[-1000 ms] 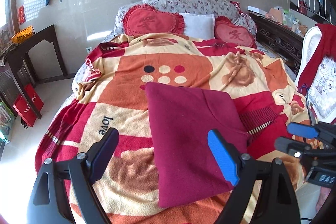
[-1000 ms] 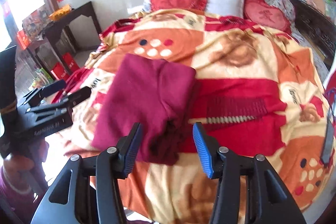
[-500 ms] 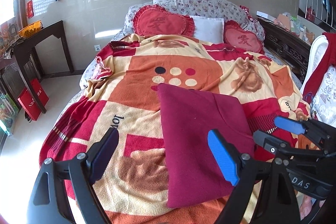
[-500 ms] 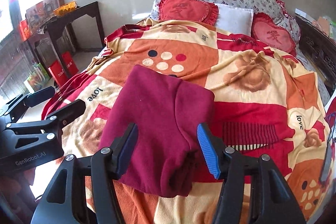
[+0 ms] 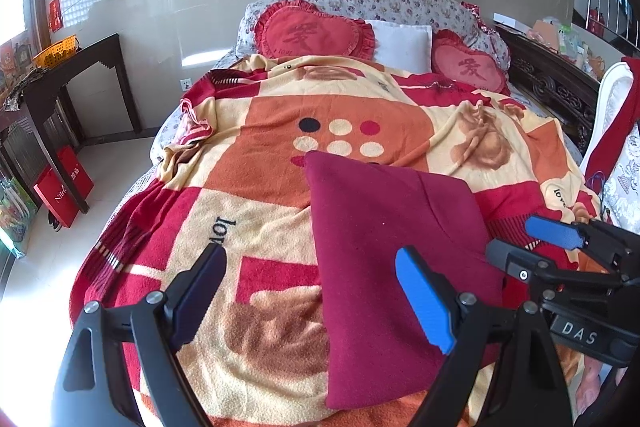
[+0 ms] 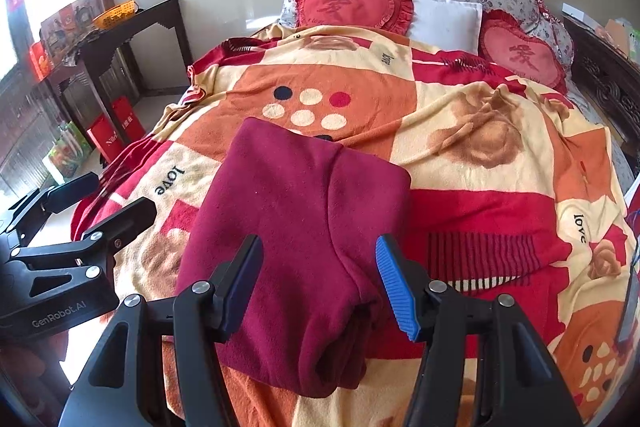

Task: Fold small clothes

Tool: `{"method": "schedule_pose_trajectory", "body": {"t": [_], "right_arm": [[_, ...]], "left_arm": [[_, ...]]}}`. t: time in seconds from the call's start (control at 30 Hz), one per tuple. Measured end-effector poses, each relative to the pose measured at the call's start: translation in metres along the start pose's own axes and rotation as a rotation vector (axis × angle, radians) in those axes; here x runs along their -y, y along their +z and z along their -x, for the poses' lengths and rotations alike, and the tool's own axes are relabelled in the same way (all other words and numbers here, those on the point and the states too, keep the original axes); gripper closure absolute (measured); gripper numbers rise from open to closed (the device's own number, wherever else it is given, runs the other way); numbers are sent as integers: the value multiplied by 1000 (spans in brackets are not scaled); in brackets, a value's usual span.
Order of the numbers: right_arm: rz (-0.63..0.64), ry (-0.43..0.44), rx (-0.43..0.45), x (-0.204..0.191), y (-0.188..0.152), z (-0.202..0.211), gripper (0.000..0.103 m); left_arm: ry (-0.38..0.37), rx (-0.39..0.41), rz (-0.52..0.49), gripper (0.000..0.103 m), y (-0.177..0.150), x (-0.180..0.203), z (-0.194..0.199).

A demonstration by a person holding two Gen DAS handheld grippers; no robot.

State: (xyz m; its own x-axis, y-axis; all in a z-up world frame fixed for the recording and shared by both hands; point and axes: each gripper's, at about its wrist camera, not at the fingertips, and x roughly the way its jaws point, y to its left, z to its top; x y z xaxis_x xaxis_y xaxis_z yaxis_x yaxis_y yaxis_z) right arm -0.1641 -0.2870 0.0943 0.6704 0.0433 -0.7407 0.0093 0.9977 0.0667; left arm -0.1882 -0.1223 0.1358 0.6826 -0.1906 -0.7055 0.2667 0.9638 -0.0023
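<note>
A dark red garment [image 5: 384, 251] lies folded into a rough rectangle on the patterned blanket [image 5: 256, 187] near the foot of the bed; it also shows in the right wrist view [image 6: 296, 227]. My left gripper [image 5: 316, 299] is open and empty, held above the garment's left edge. My right gripper [image 6: 320, 283] is open and empty above the garment's near end. The right gripper also shows at the right of the left wrist view [image 5: 556, 247], and the left gripper at the left of the right wrist view [image 6: 80, 203].
Heart-shaped red cushions [image 5: 312, 35] and pillows lie at the head of the bed. A dark side table [image 5: 60, 75] with a yellow basket stands left, with red bags [image 5: 60, 187] on the floor. A white chair [image 5: 616, 131] with red cloth stands right.
Both grippers have drawn back and up from the garment, and both views have widened. The garment lies still on the blanket.
</note>
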Motion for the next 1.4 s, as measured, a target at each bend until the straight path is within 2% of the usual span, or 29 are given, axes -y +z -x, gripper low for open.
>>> {"method": "schedule_pose_trajectory", "body": {"t": [1.4], "right_arm": [[-23,32,-92,7,-3,-46,63]], "left_arm": [[-5,-84,2,13,-2,-3,-46]]}}
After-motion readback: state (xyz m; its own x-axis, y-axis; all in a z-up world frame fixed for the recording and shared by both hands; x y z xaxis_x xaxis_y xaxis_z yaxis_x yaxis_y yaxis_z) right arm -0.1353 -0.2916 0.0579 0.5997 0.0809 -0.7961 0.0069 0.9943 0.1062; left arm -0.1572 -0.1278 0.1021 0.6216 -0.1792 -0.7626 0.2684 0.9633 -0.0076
